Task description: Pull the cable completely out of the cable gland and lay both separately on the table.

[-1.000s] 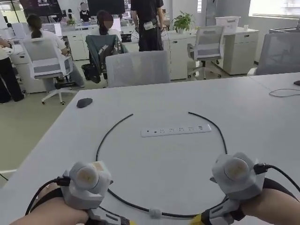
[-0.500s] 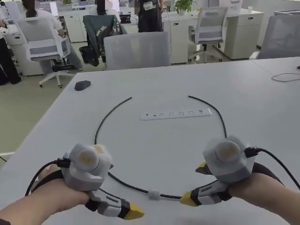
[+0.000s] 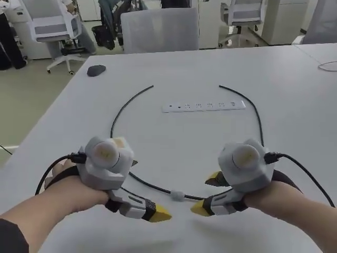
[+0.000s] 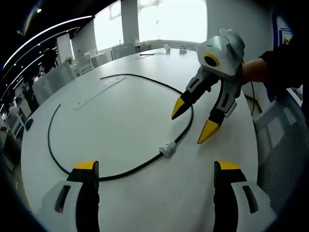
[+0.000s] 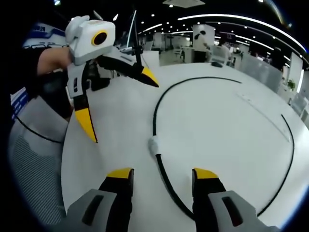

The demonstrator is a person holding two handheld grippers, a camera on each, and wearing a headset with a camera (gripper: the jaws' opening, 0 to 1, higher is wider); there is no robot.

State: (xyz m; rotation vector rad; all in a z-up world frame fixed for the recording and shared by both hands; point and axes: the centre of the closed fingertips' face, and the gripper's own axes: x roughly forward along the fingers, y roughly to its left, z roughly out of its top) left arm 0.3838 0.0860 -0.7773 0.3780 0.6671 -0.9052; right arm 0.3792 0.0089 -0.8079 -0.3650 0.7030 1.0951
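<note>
Cable gland (image 3: 177,195), a small pale-grey plastic fitting, lies on the white worktop (image 3: 295,95) close to the near edge. It is threaded on the thin black cable (image 3: 113,126), not yet freed. Both claws hover just beside it and hold nothing.

The left claw (image 4: 155,166) is spread wide, with the gland lying ahead between its yellow-tipped jaws. The right claw (image 5: 162,173) is also spread, straddling the cable close to the gland on the other side.

The nearest risk, as I judge it, is a poor bite. The gland is small and looks smooth, so a claw closing slightly off would pinch only cable. Then both claws would be pulling the same line, and the gland would slide along with it. So near the edge, a gland that pops loose could also roll off the worktop.

Further out, the cable sweeps in a broad loop, both ends lying loose well apart. A long draw through the gland would drag one arm of that loop across the surface.

Inside the far part of the loop sits a flat white power strip (image 3: 204,106). A sweeping cable end might catch on it and nudge it. The dark computer mouse (image 3: 96,70) at the far left looks safely clear.
</note>
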